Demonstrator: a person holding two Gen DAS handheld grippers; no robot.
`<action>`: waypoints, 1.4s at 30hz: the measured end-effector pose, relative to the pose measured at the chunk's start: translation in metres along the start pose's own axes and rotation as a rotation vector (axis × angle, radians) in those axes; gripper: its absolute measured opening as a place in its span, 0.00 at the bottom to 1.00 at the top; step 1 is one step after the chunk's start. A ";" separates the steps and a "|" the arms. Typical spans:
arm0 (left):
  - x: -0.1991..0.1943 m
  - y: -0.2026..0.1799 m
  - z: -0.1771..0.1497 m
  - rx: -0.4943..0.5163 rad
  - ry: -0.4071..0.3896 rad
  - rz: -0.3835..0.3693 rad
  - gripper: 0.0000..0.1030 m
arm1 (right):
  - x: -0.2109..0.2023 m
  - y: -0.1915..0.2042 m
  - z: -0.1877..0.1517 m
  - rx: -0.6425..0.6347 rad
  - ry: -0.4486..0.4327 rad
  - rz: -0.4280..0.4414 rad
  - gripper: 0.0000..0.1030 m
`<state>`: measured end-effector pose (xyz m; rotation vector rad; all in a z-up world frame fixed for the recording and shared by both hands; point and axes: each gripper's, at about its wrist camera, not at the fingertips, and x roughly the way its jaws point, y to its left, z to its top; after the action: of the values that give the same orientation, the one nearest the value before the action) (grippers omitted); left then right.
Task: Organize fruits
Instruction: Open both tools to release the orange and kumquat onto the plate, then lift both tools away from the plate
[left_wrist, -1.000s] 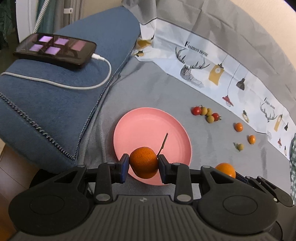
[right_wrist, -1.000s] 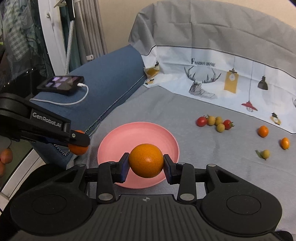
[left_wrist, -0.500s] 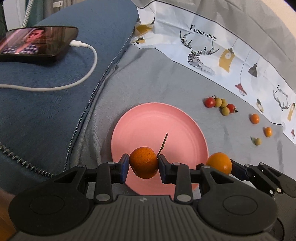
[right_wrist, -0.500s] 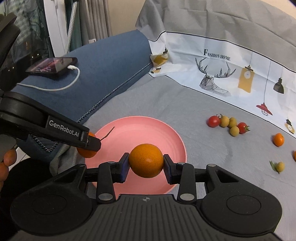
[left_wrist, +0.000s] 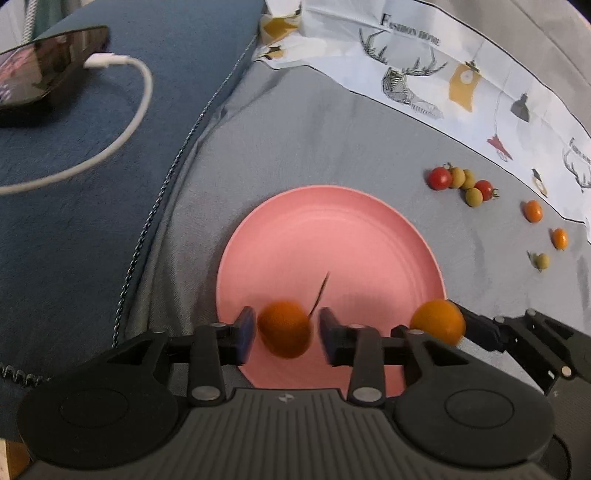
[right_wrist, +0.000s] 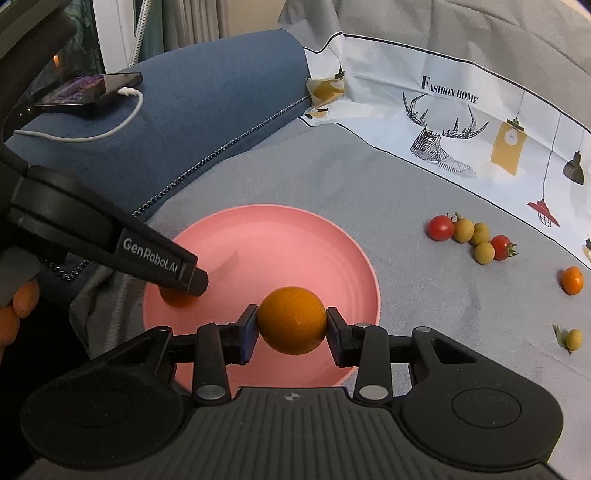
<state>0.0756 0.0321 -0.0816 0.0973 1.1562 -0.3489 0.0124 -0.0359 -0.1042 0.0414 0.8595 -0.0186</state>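
Note:
In the left wrist view, a stemmed orange looks blurred between the jaws of my left gripper, just over the near rim of the pink plate. Those jaws are opening, with gaps on both sides of the fruit. My right gripper is shut on a smooth round orange above the plate's near side. From the right wrist, the left gripper's fingers reach over the plate's left part, and the stemmed orange shows beneath them. The held orange also shows at the plate's right edge.
Red and yellow-green cherry tomatoes cluster on the grey cloth right of the plate. Two small orange fruits and a small green one lie further right. A phone on a white cable rests on the blue cushion at left.
Both grippers have come down closer to the pink plate. The left jaws have parted from the stemmed orange, which now looks blurred. The right grip is unchanged.

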 end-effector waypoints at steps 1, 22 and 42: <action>-0.003 0.000 0.001 -0.002 -0.015 0.010 0.84 | -0.001 0.000 0.002 -0.005 -0.011 0.001 0.49; -0.128 -0.009 -0.092 -0.014 -0.144 0.152 1.00 | -0.158 0.016 -0.039 0.080 -0.156 -0.047 0.88; -0.188 -0.033 -0.134 0.036 -0.273 0.125 1.00 | -0.238 0.038 -0.067 0.052 -0.336 -0.089 0.93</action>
<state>-0.1194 0.0760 0.0385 0.1480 0.8691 -0.2633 -0.1925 0.0053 0.0334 0.0474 0.5243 -0.1282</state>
